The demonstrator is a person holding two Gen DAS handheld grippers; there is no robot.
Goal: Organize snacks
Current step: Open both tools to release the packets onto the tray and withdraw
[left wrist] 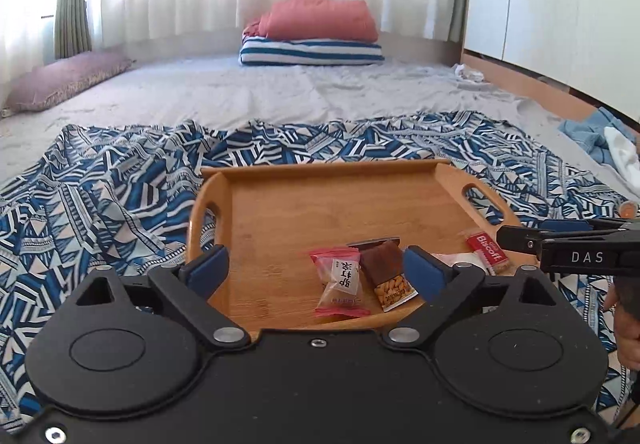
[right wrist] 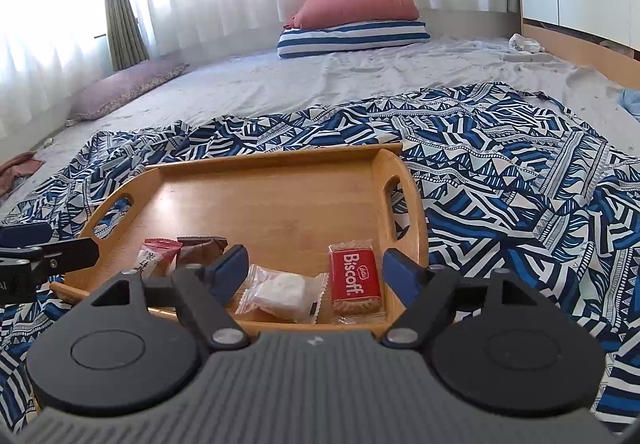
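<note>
Bed [left wrist: 280,91] under patterned blue-white cloth [left wrist: 100,195], wooden tray [left wrist: 320,199] lying on the cloth. Left hand-held gripper [left wrist: 316,270] jaws apart, nothing between the pads, over tray's near edge. Right hand-held gripper [right wrist: 316,270] jaws apart too, empty. Four snacks along tray's near edge: Biscoff packet [right wrist: 354,280], white candy [right wrist: 280,294], brown peanut bar [left wrist: 386,274], pink wrapped candy [left wrist: 340,280].

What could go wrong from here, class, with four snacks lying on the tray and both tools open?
1. All four snacks crowd the near rim of the tray; the Biscoff packet could get nudged off.
2. The tray rests on a rumpled cloth, so it may rock.
</note>
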